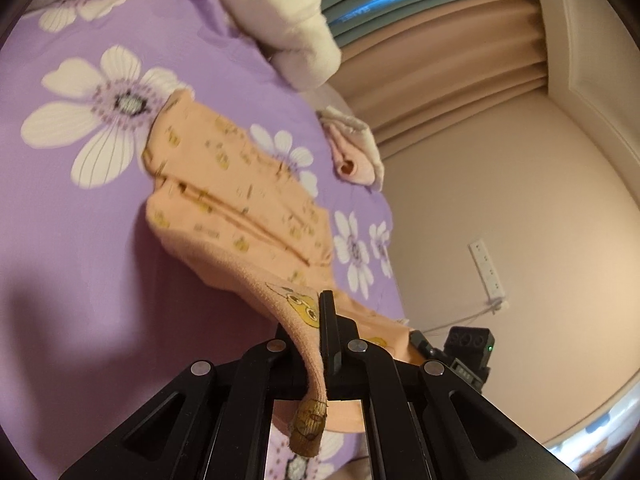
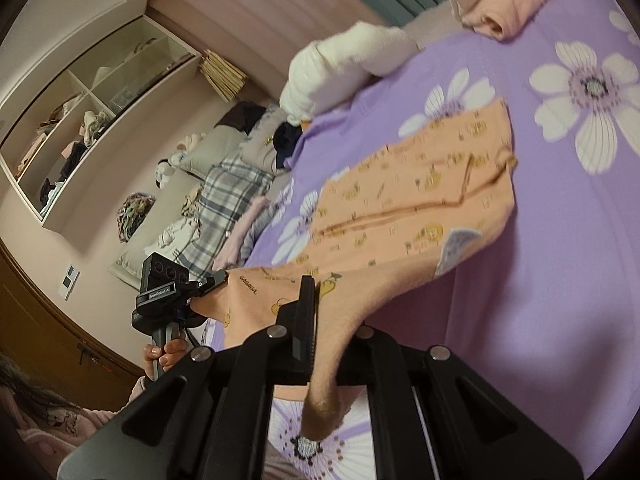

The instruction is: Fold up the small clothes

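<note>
Two grippers each pinch a corner of one orange printed garment (image 1: 240, 200), lifting its near edge off the purple flowered bedspread (image 1: 80, 240) while its far part lies flat on the bed; in the left wrist view, the left gripper (image 1: 316, 340) has its jaws closed tight on a bunched fold of the orange cloth, which hangs down between the fingers; further right, a folded pink and cream piece (image 1: 352, 148) sits near the bed's edge, with a white bundle (image 1: 280, 20) above it and the right gripper (image 1: 460, 352) at the garment's other corner; in the right wrist view, the left gripper (image 2: 212, 280) is at the left, clamped on the fabric's corner; the right gripper (image 2: 320, 320) is likewise closed on orange cloth.
</note>
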A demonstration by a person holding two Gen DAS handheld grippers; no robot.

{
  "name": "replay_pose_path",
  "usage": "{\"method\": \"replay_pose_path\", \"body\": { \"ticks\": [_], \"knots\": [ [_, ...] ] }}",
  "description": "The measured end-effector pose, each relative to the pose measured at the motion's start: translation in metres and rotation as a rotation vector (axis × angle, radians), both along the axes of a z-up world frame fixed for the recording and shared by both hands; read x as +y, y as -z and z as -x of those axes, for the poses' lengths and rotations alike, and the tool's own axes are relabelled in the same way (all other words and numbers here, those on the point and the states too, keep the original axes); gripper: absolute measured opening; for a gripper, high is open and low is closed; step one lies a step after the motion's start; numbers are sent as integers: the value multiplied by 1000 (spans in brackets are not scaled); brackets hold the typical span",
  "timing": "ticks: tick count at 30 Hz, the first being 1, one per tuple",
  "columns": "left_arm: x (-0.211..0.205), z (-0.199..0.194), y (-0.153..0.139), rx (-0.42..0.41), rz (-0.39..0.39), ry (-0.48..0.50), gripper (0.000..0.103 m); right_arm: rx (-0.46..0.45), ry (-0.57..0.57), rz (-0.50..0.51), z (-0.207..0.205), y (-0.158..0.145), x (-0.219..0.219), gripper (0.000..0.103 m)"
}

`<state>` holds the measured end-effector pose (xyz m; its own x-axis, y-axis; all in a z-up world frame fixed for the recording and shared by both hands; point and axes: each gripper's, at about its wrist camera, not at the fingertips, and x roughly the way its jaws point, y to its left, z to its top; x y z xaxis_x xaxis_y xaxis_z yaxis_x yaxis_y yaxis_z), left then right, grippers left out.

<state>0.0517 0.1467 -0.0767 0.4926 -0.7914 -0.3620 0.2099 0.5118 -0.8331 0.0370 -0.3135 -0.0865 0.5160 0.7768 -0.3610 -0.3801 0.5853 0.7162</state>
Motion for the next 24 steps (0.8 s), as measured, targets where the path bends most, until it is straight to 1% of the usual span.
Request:
{"method": "replay_pose_path", "body": {
  "ticks": [9,15,24],
  "knots": [
    [-7,-19,-16,-52,22,-1,0,-61,50,-10,-15,-18,-5,6],
    [0,-29,-23,-77,62,-29,0,-94,82,-17,-19,-29,-11,6],
    [7,-45,-37,-113,85,-66,0,-133,123,-25,-32,-45,-16,6]
  ]
}}
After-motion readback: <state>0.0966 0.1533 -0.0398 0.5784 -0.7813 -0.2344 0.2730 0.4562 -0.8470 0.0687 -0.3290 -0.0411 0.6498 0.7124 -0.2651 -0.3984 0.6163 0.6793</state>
